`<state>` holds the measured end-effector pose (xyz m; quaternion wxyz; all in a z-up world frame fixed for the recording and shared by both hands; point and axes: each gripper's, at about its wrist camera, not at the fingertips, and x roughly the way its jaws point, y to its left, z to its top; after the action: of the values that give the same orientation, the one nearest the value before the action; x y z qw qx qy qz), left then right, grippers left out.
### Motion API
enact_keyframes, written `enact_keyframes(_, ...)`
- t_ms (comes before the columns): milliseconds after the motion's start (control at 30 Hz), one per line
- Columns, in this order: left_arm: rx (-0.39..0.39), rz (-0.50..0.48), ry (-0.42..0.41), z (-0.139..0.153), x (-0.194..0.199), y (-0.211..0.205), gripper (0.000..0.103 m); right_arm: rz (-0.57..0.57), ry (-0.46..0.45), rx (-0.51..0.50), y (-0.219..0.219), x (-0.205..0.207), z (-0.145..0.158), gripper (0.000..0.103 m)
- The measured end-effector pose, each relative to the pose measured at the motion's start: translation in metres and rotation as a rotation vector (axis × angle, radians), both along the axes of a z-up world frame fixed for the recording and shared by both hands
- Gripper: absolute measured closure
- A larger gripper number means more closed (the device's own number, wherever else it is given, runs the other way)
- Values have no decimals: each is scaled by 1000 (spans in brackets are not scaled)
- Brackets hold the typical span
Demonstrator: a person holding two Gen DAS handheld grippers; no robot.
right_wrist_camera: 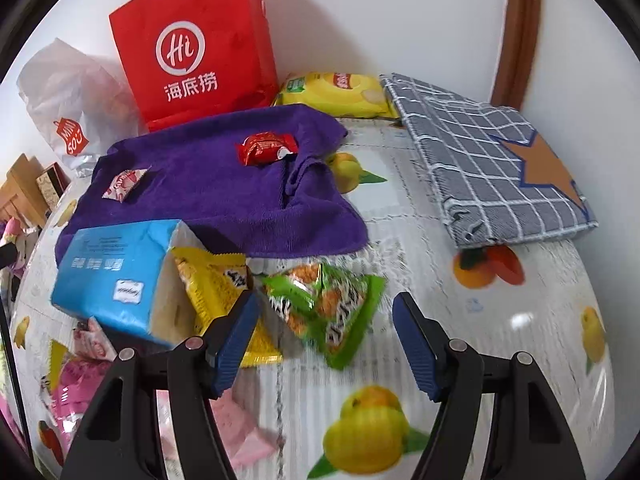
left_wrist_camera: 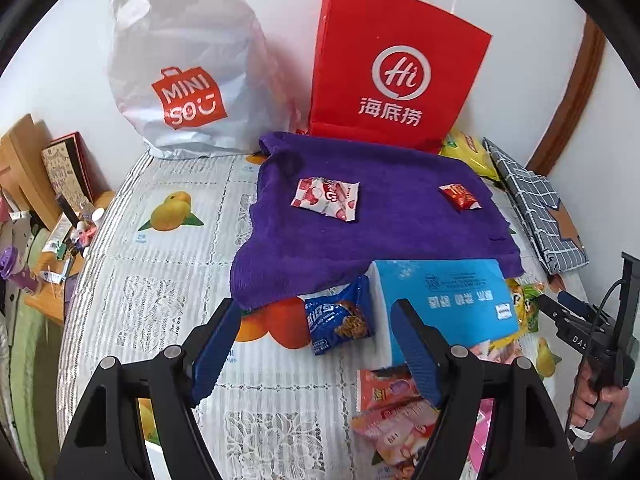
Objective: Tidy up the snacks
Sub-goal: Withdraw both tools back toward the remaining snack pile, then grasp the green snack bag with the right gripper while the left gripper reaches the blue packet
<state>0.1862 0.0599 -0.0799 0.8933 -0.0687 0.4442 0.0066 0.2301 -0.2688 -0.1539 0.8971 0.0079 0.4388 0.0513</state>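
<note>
A purple towel [left_wrist_camera: 372, 216] lies on the table with a pink-and-white snack packet [left_wrist_camera: 325, 198] and a small red packet [left_wrist_camera: 460, 196] on it; all three also show in the right wrist view: the towel [right_wrist_camera: 216, 200], the pink-and-white packet [right_wrist_camera: 124, 184], the red packet [right_wrist_camera: 266, 148]. My left gripper [left_wrist_camera: 316, 344] is open, with a blue cookie packet [left_wrist_camera: 340, 318] just ahead between its fingers. My right gripper [right_wrist_camera: 324, 340] is open just short of a green snack packet [right_wrist_camera: 326, 306]. A yellow packet [right_wrist_camera: 216, 292] lies beside a blue tissue pack [right_wrist_camera: 116, 272].
A red paper bag [left_wrist_camera: 396, 68] and a white Miniso bag [left_wrist_camera: 188, 80] stand at the back by the wall. A yellow chip bag [right_wrist_camera: 336, 94] and a grey checked folded cloth [right_wrist_camera: 492, 156] lie at the right. Pink packets [left_wrist_camera: 396, 412] lie near the front. A cluttered desk [left_wrist_camera: 48, 216] is left.
</note>
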Motion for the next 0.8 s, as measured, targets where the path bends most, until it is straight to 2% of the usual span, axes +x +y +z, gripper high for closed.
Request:
enact_keyframes(267,-11,30,33,-15,15,10,27,59,60,12,6,32,-29,33)
enact_keyframes(433,-24,37,52,-23,22,17,27,61,56,5,5,37,-38,30)
enact_keyframes(533,-23,26,68,-29,23,17,27,71,37,-11,6,34,-37,37)
enact_keyframes(567,-23,21,72,-31,24,17,27,75,29,-14,6,32,-36,44)
enact_keyframes(800,-36,-37,90,-45,27,9,27,51,6,4,-5,24,-24,52)
